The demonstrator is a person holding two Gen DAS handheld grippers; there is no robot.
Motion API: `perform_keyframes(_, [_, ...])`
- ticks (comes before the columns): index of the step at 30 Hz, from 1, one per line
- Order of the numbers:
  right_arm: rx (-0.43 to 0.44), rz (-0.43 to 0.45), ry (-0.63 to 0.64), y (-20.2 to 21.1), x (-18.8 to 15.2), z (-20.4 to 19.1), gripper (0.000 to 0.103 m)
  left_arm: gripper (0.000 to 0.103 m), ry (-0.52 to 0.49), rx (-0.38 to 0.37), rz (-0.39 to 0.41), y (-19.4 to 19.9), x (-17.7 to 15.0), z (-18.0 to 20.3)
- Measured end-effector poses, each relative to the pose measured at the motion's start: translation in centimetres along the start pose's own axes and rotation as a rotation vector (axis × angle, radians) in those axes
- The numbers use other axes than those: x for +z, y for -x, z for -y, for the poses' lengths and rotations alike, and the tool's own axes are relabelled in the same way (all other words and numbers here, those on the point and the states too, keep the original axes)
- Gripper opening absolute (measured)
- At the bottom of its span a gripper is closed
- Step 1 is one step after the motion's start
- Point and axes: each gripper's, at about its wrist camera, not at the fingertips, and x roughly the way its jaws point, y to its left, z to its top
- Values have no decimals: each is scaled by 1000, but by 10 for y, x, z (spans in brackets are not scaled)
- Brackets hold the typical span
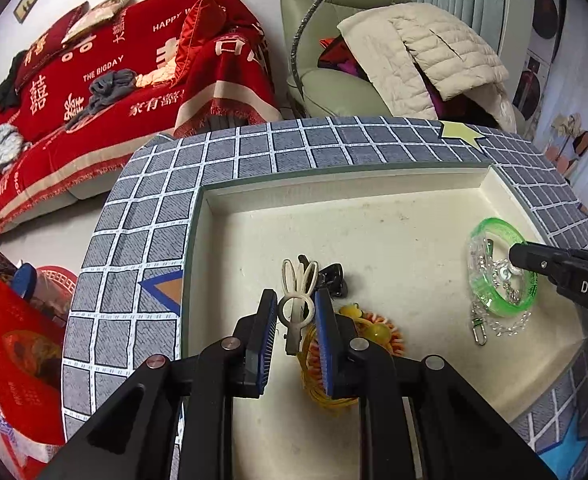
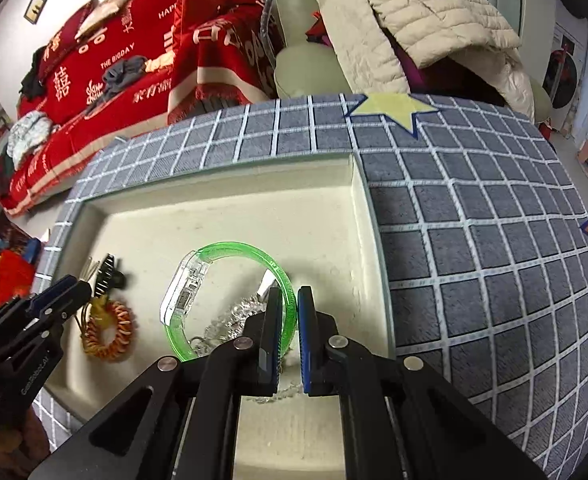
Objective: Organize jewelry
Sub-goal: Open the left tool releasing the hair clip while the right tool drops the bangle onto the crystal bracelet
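A cream tray (image 1: pixel 374 216) is sunk into a grey checked table. My left gripper (image 1: pixel 296 306) closes on a white rabbit-ear hair clip (image 1: pixel 296 300), with a black claw clip (image 1: pixel 334 278) just beyond and an orange-yellow coil hair tie (image 1: pixel 390 334) to its right. My right gripper (image 2: pixel 290 304) is shut on the rim of a green translucent bangle (image 2: pixel 230 250), which also shows in the left wrist view (image 1: pixel 494 228). A clear crystal chain (image 2: pixel 234 316) lies inside and under the bangle. The right gripper shows in the left wrist view (image 1: pixel 518 258), the left in the right wrist view (image 2: pixel 72 284).
The tray wall (image 2: pixel 362 208) rises right of the bangle. The checked table cover (image 2: pixel 494 240) has a yellow star patch (image 2: pixel 394 110). Beyond are a red-covered sofa (image 1: pixel 134 72) and a green armchair with a beige jacket (image 1: pixel 422 52). Red bags (image 1: pixel 18 352) stand at the left.
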Motion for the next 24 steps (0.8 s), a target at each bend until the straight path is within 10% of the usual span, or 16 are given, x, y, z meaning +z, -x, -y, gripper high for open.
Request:
perform_keyframes(10, [30,-15,-6,-4,-3,3,10,40,-21,56,-20,-7,-6,3])
perform_keyframes(15, [41,8,-17,2,-5,1,63,40,-26,52,-14,-4,-6,6])
perform_keyframes(24, [101,71,-46,33,-9,-2,68,41,-13,41,0,7,-6,5])
